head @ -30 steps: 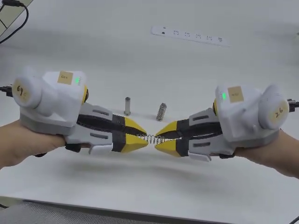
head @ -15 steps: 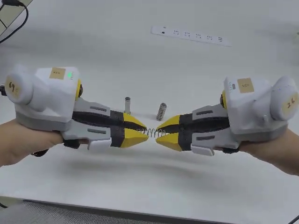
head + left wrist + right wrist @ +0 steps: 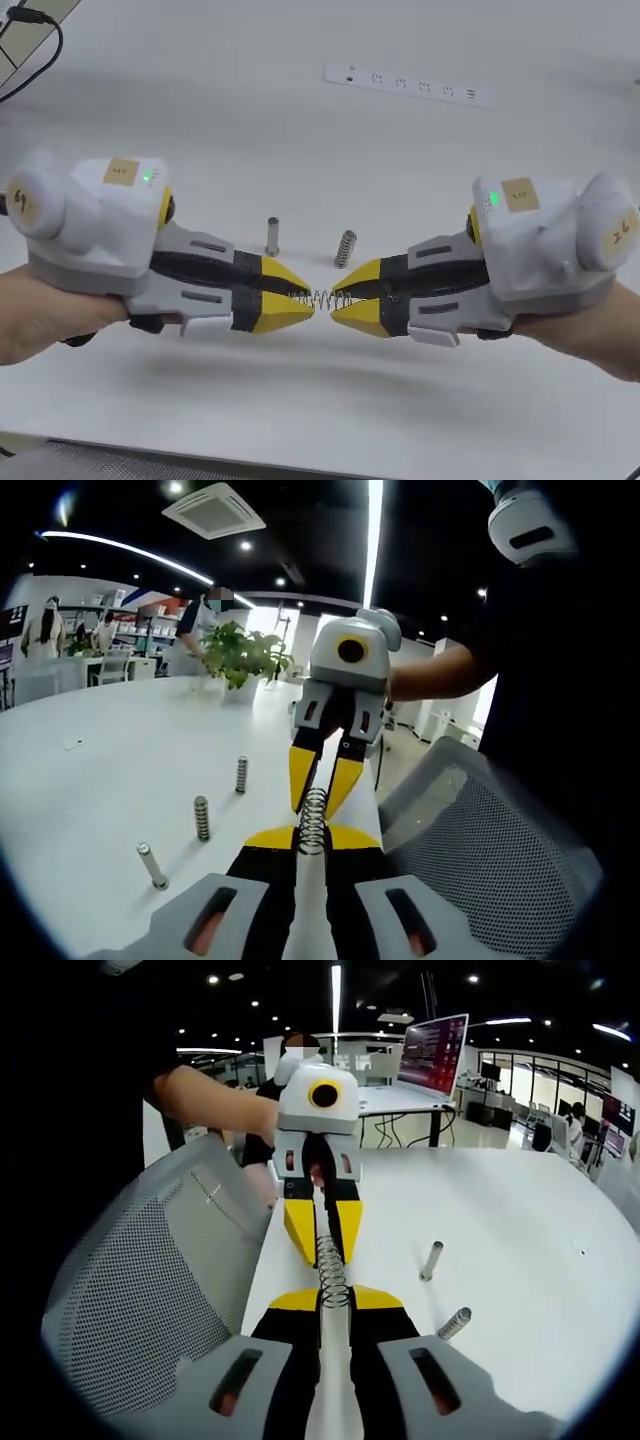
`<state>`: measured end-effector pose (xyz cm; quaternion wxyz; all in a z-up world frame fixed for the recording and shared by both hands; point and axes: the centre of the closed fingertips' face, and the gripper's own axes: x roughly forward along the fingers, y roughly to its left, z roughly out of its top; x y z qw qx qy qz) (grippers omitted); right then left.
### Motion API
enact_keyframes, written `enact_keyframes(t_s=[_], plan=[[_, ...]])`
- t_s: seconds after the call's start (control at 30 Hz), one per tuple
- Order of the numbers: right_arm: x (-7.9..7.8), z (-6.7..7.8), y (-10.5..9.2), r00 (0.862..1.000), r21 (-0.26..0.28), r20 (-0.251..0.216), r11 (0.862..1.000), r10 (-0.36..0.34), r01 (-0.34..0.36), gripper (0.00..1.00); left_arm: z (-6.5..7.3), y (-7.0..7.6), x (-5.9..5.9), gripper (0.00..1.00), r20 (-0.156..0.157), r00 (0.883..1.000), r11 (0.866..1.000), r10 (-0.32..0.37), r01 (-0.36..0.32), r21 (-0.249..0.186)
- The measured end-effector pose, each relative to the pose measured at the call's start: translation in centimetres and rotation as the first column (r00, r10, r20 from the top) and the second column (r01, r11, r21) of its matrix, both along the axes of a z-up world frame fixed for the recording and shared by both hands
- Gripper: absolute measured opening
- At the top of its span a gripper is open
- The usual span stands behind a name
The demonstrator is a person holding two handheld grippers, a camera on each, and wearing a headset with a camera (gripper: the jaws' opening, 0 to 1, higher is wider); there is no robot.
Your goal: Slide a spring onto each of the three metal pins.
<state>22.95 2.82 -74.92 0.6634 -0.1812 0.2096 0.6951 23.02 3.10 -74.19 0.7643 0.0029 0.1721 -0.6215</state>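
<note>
In the head view, our left gripper (image 3: pixel 303 298) and right gripper (image 3: pixel 338 297) met tip to tip above the white workbench (image 3: pixel 330 410). Each was clamped on one end of the loose spring (image 3: pixel 322 297), which spanned the gap clear of the surface. The bare pin (image 3: pixel 272 236) stood at eleven o'clock from that spring and a loaded pin (image 3: pixel 346 248) at one o'clock, both near but apart from it. We judged the shared hold to be the risk: pulling apart could overstretch the coils, and an uneven release could flick the spring across the smooth top. A power strip (image 3: pixel 408 84) lay far back at twelve o'clock and a black cable (image 3: pixel 45 45) at ten. In the left gripper view, our own jaws were closed on the spring's near end and the right gripper (image 3: pixel 322 780) pinched the far end. At eight o'clock stood the bare pin (image 3: pixel 152 865), then the loaded pin (image 3: pixel 201 818) and a second loaded pin (image 3: pixel 241 774). With one pin unfilled, we thought a tilted approach could catch a coil on its tip. A potted plant (image 3: pixel 240 655) sat at eleven and a mesh chair (image 3: pixel 480 830) at four. In the right gripper view, the jaws gripped the spring (image 3: pixel 330 1265) opposite the left gripper (image 3: pixel 322 1240), with the bare pin (image 3: pixel 431 1260) at three o'clock. A monitor (image 3: pixel 433 1055) glowed at one o'clock under ceiling lights (image 3: pixel 335 980).
</note>
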Motion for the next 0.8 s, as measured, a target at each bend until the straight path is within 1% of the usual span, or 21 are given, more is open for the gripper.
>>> enact_keyframes(t_s=[0.2,0.43,0.63,0.8], plan=[[0.0,0.3,-0.1,1.000,-0.005,0.015,1.000,0.013,-0.013,0.07,0.0,-0.1,0.1,0.02,0.005,1.000,1.000,0.002,-0.002,0.003],[-0.1,0.7,0.0,0.999,-0.010,0.029,1.000,0.025,-0.025,0.08,-0.2,-0.1,0.1,0.02,0.019,1.000,1.000,0.004,-0.005,0.016],[-0.2,0.9,0.2,0.999,-0.003,0.028,1.000,0.028,-0.028,0.08,-0.5,-0.1,0.0,0.02,0.026,1.000,1.000,0.000,-0.001,0.027],[-0.2,1.5,0.5,1.000,0.035,0.000,0.999,0.013,-0.013,0.08,-0.5,-0.1,0.0,0.02,0.032,0.999,1.000,0.003,-0.003,0.026]])
